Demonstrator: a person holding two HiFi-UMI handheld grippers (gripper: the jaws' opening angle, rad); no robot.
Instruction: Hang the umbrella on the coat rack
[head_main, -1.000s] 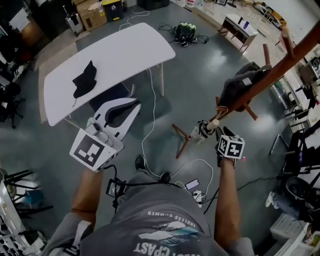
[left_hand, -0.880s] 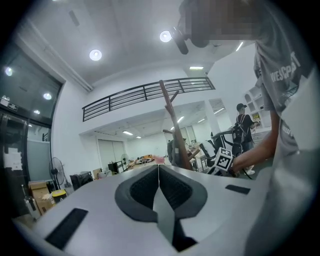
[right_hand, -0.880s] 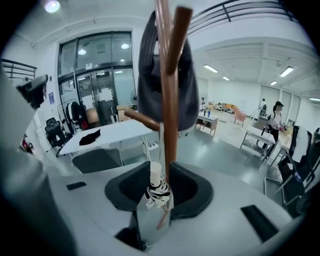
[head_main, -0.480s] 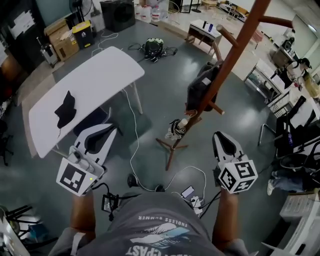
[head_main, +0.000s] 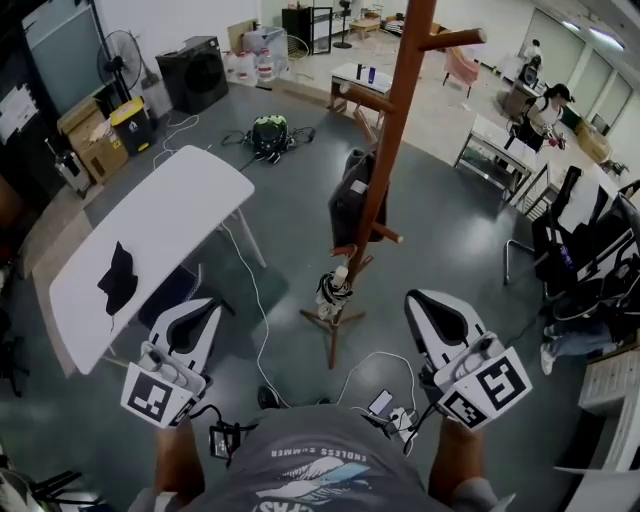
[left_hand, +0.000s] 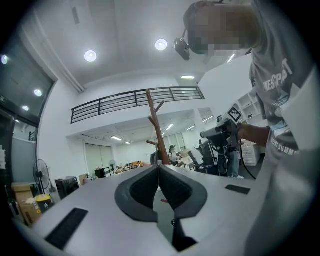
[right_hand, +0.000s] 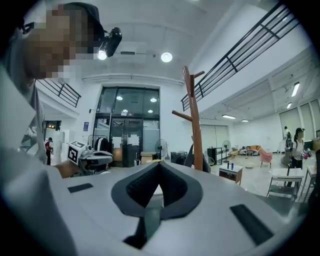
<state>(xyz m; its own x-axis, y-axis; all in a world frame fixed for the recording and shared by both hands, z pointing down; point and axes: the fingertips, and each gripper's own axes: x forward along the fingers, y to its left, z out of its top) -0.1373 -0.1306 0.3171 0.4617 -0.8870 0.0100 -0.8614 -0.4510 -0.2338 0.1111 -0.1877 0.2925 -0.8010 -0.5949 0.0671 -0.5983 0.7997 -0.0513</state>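
The left claw (left_hand: 159, 167) has its jaws together, the dark pads meeting at the tips, with nothing between them. The right claw (right_hand: 159, 164) is closed the same way, pads tip to tip, and it is empty too. Neither touches anything. In the head view both are held out in front of the person, the left claw (head_main: 210, 303) and the right claw (head_main: 412, 297) side by side and well apart.

Ahead of the claws and between them, somewhat nearer the right one, stands the rack (head_main: 385, 170). The umbrella (head_main: 331, 290) hangs at a low peg of it, folded, pale handle uppermost, close above the rack's feet. It is below and beyond both claws and clear of them. Higher on the pole hangs a dark bag (head_main: 350, 200).

From the left claw the rack (left_hand: 156, 130) rises just past the jaw tips, with the right claw to its right. From the right claw the rack (right_hand: 194, 120) stands right of the tips, the left claw far to their left.

Left of the left claw is a white table (head_main: 160, 220) with a dark cloth (head_main: 117, 282) on it. Beyond it, boxes (head_main: 92, 150) and a yellow-lidded bin (head_main: 128, 118) stand by the wall; I cannot tell what they hold.
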